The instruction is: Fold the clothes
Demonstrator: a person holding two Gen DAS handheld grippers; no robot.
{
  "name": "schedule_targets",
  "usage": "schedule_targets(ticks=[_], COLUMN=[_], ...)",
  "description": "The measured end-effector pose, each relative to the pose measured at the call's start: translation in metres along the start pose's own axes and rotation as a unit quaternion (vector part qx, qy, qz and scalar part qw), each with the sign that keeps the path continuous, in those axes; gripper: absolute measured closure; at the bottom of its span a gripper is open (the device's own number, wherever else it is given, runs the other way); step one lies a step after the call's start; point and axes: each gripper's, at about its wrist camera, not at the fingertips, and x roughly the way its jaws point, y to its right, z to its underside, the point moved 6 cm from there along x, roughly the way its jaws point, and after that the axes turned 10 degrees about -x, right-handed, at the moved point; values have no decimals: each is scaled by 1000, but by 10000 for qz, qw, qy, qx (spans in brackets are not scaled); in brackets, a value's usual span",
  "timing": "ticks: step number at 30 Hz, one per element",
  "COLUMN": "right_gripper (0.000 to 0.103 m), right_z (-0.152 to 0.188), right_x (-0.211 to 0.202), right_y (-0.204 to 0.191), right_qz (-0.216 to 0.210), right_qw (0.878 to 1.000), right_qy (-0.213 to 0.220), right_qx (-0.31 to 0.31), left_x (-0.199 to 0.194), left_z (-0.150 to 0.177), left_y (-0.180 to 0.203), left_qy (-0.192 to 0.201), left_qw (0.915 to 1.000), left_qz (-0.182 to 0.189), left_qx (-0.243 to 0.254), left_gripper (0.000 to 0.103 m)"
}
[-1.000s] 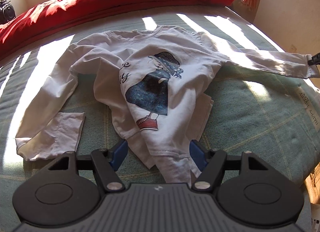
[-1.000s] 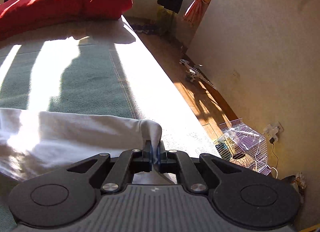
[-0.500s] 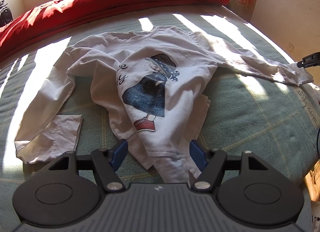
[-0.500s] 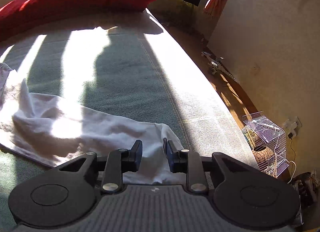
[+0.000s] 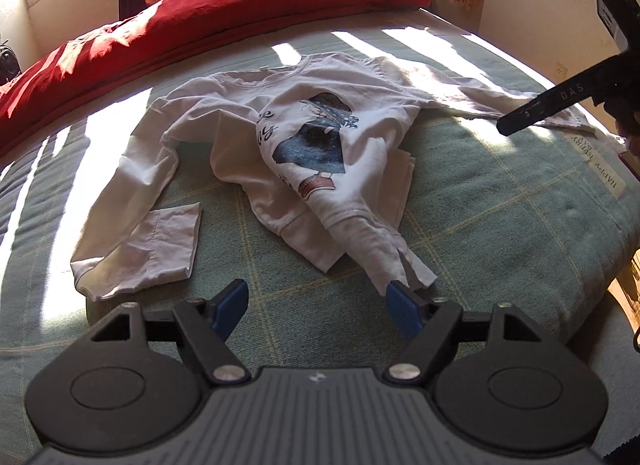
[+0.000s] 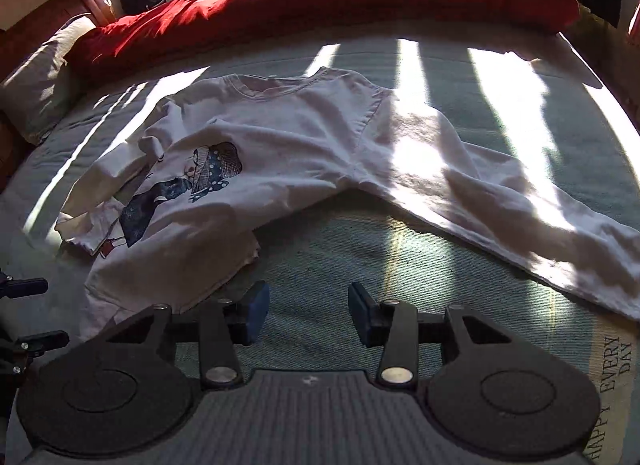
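I'm looking down at the white long-sleeved cotton shirt with the printed cartoon figure [image 5: 320, 145], lying face up on the green quilted bed [image 5: 500, 217], collar toward the red duvet [image 5: 240, 5] bunched along the far side. By my reading the folding has barely begun: the body is gathered into a loose ridge down the middle, its hem trailing toward me in a twisted tail, and nothing is laid flat. The sleeve on the left of the left wrist view [image 5: 132, 233] runs down the bed with its cuff doubled back over itself; the other sleeve [image 6: 500, 201] stretches straight out toward the bed's edge, lying loose. My left gripper [image 5: 318, 307] hangs just short of the hem tail, jaws spread wide and empty, the right blue pad touching or nearly touching the cloth tip; I can't tell which. My right gripper [image 6: 308, 311] hovers over bare bedcover between the body and the outstretched sleeve, jaws apart, holding nothing. Left to do, as I judge it: smooth the body flat, bring both sleeves in, then fold up.
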Motion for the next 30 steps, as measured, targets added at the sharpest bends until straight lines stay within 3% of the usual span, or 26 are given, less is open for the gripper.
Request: schedule_targets(ticks=[4,10,15,22,30], right_gripper=[54,54,52,53,52], right_z=[12,28,37,29,25], right_x=[25,51,62,75,103], right_y=[-56,-99,-104,-83,-107], right_qz=[-367,-778,-996,-1387,-1235], right_qw=[9987,9961,9944,9832,9873], right_qy=[-235,-379,-313,106,-88], right_qx=[-264,-182,144,1185,997], left_x=[-6,-10,-9,1,15], left_z=[12,26,31,31,29], left_y=[-3,-2,-4,-6,-6], left_qy=[81,106,86,-26,-167], left_qw=[9999,9999,9998,9998,9996], left_qz=[29,62,127,138,129], left_qx=[-113,-40,-89,-154,-190], left_gripper=[26,26,25,25,25])
